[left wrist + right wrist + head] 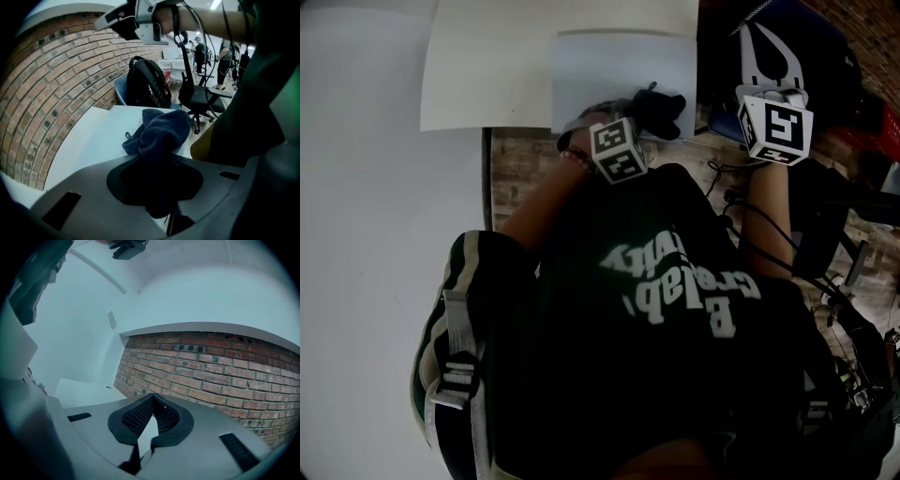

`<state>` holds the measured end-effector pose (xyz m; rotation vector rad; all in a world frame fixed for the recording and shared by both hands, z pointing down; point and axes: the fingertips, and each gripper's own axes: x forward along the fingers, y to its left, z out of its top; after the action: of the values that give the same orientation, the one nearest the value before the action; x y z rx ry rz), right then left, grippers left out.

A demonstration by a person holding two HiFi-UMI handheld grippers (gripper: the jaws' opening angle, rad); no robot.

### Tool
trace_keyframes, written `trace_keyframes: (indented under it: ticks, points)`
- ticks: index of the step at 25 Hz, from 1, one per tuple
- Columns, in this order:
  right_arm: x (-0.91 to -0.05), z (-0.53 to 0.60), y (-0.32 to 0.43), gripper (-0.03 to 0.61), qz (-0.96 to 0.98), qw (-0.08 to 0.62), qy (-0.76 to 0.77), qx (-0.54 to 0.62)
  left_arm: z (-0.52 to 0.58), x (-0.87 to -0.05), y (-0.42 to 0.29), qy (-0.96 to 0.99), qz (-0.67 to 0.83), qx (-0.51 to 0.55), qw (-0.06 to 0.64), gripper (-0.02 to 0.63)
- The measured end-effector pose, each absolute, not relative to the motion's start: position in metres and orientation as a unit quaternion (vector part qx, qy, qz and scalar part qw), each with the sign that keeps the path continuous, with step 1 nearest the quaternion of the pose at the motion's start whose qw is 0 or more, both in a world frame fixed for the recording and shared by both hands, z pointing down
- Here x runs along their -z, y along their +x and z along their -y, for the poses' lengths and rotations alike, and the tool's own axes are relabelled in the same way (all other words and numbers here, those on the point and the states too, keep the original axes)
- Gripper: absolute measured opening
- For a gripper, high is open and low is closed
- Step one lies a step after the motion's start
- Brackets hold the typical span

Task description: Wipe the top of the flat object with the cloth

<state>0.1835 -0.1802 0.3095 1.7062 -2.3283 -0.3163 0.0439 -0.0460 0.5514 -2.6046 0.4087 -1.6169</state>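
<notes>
A dark blue cloth is bunched between the jaws of my left gripper, which is shut on it. In the head view the cloth hangs at the near edge of the flat pale board, with the left gripper just behind it. The board lies under and beyond the cloth in the left gripper view. My right gripper is held up to the right of the board, off the table. Its jaws meet at the tips with nothing between them.
The board lies on a white table. A black backpack sits right of the table, with an office chair and people beyond it. A brick wall faces the right gripper. Cables trail at my right.
</notes>
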Motion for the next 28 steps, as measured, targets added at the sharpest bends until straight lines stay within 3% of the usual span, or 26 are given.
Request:
trace_keyframes:
  ticks: [8, 13, 28]
  points:
    - [-0.304, 0.186, 0.169, -0.006, 0.804, 0.125, 0.567, 0.127, 0.046, -0.553, 0.045, -0.838, -0.140, 0.526, 0.038, 0.072]
    - [-0.306, 0.189, 0.162, -0.006, 0.806, 0.138, 0.559, 0.138, 0.058, -0.551, 0.044, -0.846, -0.154, 0.511, 0.006, 0.074]
    - [-0.310, 0.189, 0.168, -0.006, 0.803, 0.142, 0.564, 0.131, 0.203, -0.557, 0.014, -0.795, -0.243, 0.556, 0.013, 0.075]
